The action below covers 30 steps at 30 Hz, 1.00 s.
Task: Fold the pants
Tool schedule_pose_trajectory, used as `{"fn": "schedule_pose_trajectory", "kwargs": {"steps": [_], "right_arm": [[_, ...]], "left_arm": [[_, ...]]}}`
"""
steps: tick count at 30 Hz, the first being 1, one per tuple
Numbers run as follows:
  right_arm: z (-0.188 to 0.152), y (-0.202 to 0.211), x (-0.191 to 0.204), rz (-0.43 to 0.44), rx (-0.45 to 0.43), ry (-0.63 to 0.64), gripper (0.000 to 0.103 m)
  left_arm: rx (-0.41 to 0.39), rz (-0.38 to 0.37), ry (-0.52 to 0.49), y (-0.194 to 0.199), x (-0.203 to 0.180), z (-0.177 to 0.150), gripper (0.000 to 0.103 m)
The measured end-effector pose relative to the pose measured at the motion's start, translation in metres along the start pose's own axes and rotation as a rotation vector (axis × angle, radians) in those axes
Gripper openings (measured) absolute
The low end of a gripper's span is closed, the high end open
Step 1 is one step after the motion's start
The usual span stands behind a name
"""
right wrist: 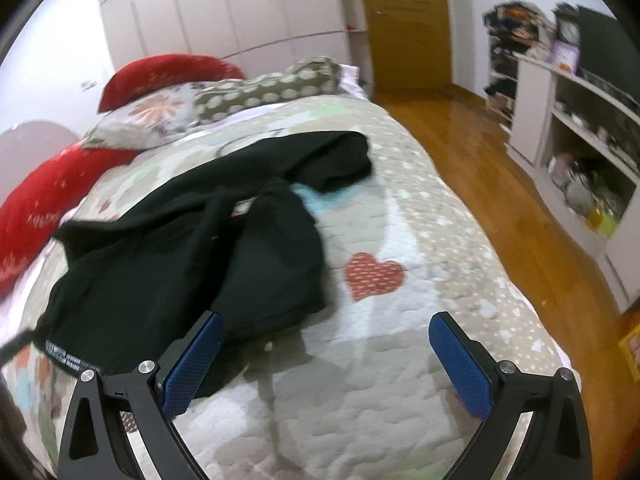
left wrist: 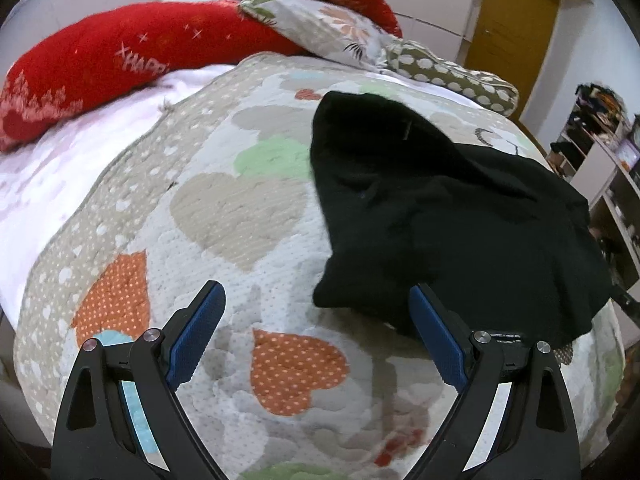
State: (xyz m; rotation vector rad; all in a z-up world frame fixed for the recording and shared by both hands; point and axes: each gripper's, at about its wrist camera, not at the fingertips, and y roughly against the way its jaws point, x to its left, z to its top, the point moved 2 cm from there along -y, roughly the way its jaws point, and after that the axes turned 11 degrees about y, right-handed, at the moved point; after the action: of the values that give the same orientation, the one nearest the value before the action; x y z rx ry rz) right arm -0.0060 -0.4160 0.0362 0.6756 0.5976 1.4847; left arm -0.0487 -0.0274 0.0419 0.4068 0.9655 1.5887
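Legible text is limited to one item. The red pillow (left wrist: 92, 68), upper left of the left wrist view, carries white lettering reading "HAPP", with the remainder hidden by a fold. A small white label on the left gripper body (left wrist: 505, 338), lower right, is too small to read. The waistband label on the black pants (right wrist: 64, 356), lower left of the right wrist view, is blurred.

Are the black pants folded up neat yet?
No. The black pants lie rumpled on the quilt, legs bunched and crossed.
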Motion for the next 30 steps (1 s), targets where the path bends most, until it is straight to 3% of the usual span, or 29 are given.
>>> {"fn": "schedule_pose_trajectory", "kwargs": {"steps": [9,15,17,19,21,22,25,27,30], "right_arm": [[0.013,-0.014,-0.001,0.019,-0.007,0.003,0.103],[0.023,-0.04,-0.007,0.064,0.009,-0.039,0.1],[0.021,-0.054,-0.009,0.114,0.012,-0.069,0.082],[0.019,-0.065,-0.007,0.128,0.032,-0.079,0.032],[0.019,-0.065,-0.004,0.135,0.011,-0.074,0.016],[0.02,-0.058,-0.003,0.142,-0.008,-0.071,0.013],[0.026,-0.027,-0.007,0.087,-0.08,-0.037,0.012],[0.031,0.008,-0.019,0.017,-0.138,-0.022,0.011],[0.031,0.054,-0.035,-0.077,-0.16,0.021,0.012]], "left_arm": [[0.026,-0.04,0.017,-0.005,-0.006,-0.001,0.093],[0.085,-0.07,0.038,-0.023,-0.015,0.0,0.093],[0.115,-0.087,0.071,-0.034,-0.016,0.002,0.093],[0.143,-0.114,0.122,-0.046,-0.017,0.004,0.093],[0.16,-0.136,0.154,-0.054,-0.02,0.006,0.09],[0.155,-0.153,0.156,-0.055,-0.024,0.008,0.073],[0.181,-0.193,0.15,-0.053,-0.03,0.011,0.042],[0.176,-0.237,0.152,-0.042,-0.029,0.016,0.036],[0.136,-0.242,0.102,-0.018,-0.03,0.018,0.036]]}}
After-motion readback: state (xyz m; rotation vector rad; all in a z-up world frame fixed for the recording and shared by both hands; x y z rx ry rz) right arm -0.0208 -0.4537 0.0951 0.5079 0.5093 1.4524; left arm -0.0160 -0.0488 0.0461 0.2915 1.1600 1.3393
